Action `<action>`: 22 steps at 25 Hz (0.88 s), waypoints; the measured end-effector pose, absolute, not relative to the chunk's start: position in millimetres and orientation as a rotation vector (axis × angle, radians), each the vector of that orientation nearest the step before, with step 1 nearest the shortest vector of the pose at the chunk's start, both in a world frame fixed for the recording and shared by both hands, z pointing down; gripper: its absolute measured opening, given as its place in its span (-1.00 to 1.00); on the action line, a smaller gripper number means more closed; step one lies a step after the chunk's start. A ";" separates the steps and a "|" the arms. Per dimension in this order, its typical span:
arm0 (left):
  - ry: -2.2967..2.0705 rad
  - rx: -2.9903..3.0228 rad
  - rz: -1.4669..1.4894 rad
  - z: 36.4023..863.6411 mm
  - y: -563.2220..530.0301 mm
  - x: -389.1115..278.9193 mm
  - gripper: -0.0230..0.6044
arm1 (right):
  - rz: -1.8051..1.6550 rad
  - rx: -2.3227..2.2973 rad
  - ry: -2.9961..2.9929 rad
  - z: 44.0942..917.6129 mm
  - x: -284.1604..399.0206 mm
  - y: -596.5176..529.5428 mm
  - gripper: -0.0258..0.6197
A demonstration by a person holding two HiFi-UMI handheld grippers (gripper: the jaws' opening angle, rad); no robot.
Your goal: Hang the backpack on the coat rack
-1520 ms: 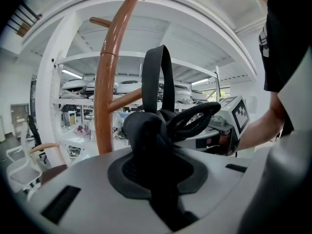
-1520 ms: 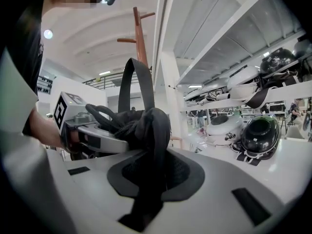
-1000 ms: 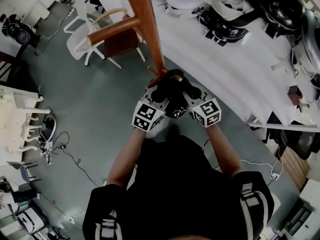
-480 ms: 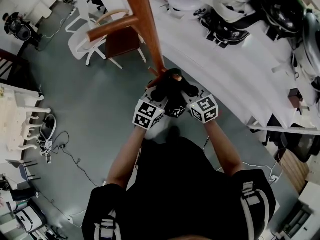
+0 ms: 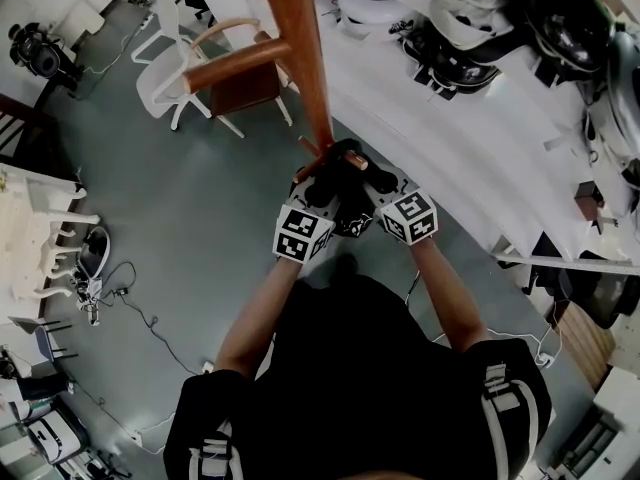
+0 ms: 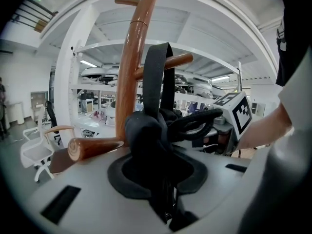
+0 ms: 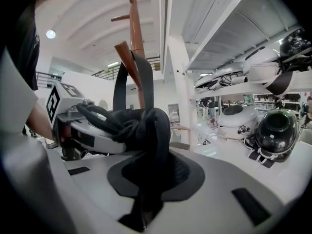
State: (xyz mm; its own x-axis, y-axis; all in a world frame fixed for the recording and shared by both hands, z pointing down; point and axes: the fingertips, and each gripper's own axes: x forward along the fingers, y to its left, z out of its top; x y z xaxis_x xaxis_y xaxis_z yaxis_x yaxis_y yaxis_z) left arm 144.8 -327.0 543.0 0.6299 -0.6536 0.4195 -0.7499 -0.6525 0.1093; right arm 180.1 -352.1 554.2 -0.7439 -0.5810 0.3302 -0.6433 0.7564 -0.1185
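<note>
The black fabric backpack [image 5: 343,176] is held up by its bunched top, which is clamped in both claws. The left gripper [image 6: 157,152] is closed on a thick fold of the fabric, and the right gripper [image 7: 146,145] is closed on the neighbouring fold, so that the two claws are set side by side with the bundle between them. Just ahead of both claws the brown turned-wood coat rack pole [image 5: 298,48] is seen. Above the left claw the black webbing carry loop [image 6: 157,72] is drawn upward across a short brown wooden peg [image 6: 179,60]. The loop appears to be threaded round that peg, though whether weight is borne by it cannot be told. The hanging is judged to be near its end, with only the release left. If the folds were let go before the loop is seated against the pole, the loop could be pulled off the peg's free tip and the backpack dropped to the grey floor [image 5: 190,208] below the claws. A sideways tug from either claw could also be passed to the pole, and the rack rocked.
</note>
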 end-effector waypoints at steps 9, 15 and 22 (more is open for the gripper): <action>-1.209 2.492 0.522 554.2 -332.6 144.0 -0.65 | 0.296 0.884 -2.634 563.0 176.6 -363.8 -0.69; -1.215 2.452 0.544 571.1 -330.0 141.5 -0.64 | 0.262 0.833 -2.583 579.0 172.3 -364.7 -0.69; -1.195 2.478 0.528 581.0 -336.7 136.1 -0.61 | 0.266 0.835 -2.563 591.3 167.6 -371.0 -0.68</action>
